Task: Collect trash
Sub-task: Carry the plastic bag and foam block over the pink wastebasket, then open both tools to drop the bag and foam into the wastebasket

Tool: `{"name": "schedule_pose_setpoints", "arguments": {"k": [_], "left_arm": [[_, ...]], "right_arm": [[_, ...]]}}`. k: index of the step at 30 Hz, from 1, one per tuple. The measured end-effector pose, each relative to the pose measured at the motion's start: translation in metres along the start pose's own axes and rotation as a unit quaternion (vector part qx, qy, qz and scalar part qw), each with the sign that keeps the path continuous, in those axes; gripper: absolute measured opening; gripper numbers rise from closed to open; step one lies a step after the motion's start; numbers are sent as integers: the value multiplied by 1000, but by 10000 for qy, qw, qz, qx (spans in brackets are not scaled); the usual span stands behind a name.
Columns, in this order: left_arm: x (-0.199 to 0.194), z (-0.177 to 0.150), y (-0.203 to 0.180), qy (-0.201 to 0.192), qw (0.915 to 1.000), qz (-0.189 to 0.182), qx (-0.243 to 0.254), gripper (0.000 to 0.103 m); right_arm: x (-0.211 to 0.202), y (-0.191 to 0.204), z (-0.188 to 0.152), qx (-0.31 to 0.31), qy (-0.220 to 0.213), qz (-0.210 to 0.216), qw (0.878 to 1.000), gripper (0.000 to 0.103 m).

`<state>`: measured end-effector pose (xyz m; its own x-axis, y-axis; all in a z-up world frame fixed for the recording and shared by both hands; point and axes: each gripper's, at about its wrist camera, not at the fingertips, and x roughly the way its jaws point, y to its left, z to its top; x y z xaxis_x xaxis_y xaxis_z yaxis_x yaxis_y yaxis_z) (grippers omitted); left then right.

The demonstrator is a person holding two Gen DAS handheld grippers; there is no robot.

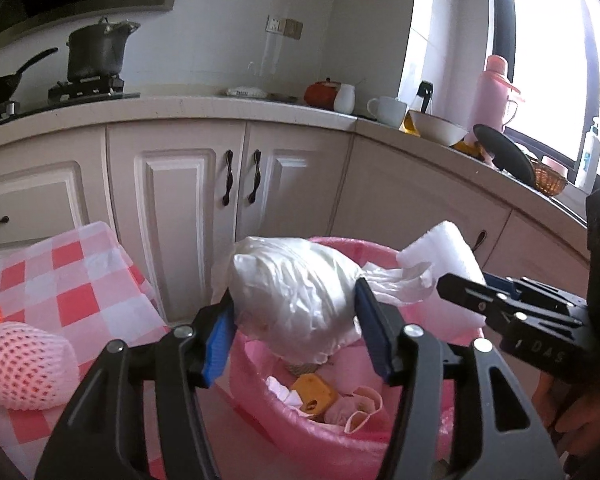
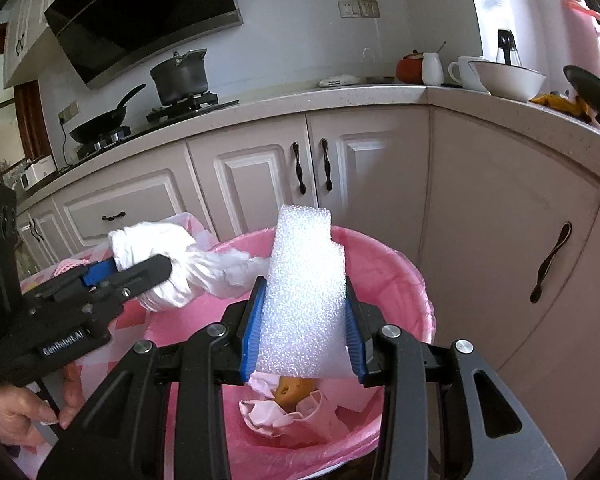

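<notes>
A crumpled white plastic bag (image 1: 296, 300) hangs over the pink-lined trash bin (image 1: 380, 246), and my left gripper (image 1: 296, 304) is shut on it, blue pads touching both sides. In the right wrist view the same left gripper (image 2: 140, 268) comes in from the left with the bag (image 2: 188, 268) at its tips. My right gripper (image 2: 304, 292) is shut on a white foam block (image 2: 304, 280) above the bin (image 2: 400, 264). The foam (image 1: 440, 248) and right gripper (image 1: 460, 284) also show from the side. Inside the bin lie a yellow scrap (image 1: 314, 394) and crumpled pink paper (image 2: 276, 416).
A table with a red-and-white checked cloth (image 1: 80, 280) stands left of the bin and carries a pink foam net sleeve (image 1: 24, 364). White cabinets (image 1: 204, 200) run close behind, under a counter with a pot (image 1: 96, 56), pan, cups and a bowl (image 2: 508, 78). A hand (image 2: 20, 412) grips the left tool.
</notes>
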<state>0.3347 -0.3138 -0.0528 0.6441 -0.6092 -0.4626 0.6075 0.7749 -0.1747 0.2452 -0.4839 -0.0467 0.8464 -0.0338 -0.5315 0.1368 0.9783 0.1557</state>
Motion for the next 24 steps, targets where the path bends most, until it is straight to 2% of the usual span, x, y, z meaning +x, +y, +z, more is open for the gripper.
{"name": "schedule_pose_setpoints", "arguments": {"k": [2,4,12,19,24], "left_arm": [[3,0,-2,12,10000,-99,5,70],[2,0,-6,-21,9998,-216,44,77],[-17,1,-9,-188,9996,-87,178,80],[-47,-3,-7,-288,9989,210,290,95],[-75,-9,1,-312,9981,455,272,97]], "right_arm": [[1,-3,0,-33,20,-45,10000,38],[-2,-6,-1,15,-2,-30,10000,49],[-23,-11,-3,19,-123,-97,9999,50],[-45,-4,-7,55,-237,-70,9997,50],[-60,12,-12,57,-262,-56,9996,54]]}}
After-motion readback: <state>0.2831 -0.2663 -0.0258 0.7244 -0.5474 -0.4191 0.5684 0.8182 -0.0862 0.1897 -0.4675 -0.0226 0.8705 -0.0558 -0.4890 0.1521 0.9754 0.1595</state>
